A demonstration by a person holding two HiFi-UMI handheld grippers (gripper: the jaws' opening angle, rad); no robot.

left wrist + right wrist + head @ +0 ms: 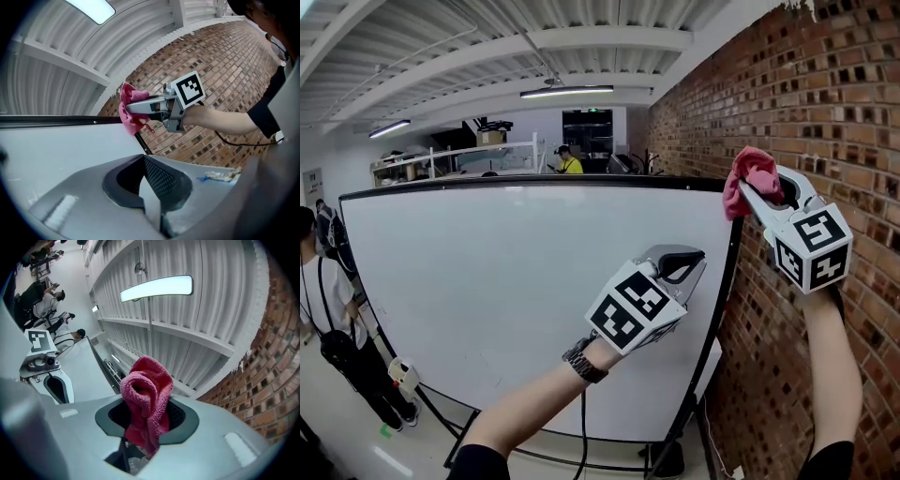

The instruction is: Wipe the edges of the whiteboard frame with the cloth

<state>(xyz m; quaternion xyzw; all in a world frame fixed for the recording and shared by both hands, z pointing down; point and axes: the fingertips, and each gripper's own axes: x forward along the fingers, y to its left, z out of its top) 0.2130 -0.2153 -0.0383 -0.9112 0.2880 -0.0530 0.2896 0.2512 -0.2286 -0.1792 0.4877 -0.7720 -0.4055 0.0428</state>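
Note:
The whiteboard (pixel 506 300) stands upright in a black frame (pixel 534 183). A pink cloth (pixel 748 178) is pressed at the frame's top right corner, and my right gripper (pixel 757 193) is shut on it. In the right gripper view the cloth (pixel 146 394) bulges out between the jaws. The left gripper view shows the cloth (pixel 129 110) touching the corner where the top rail meets the right rail. My left gripper (pixel 689 262) hovers in front of the board's right part, below the cloth, with its jaws together and nothing in them.
A brick wall (pixel 825 112) runs close along the board's right side. A person (pixel 328 319) stands by the left edge, and another in yellow (pixel 570 164) is far behind. The board's stand foot (pixel 666 459) sits on the floor below.

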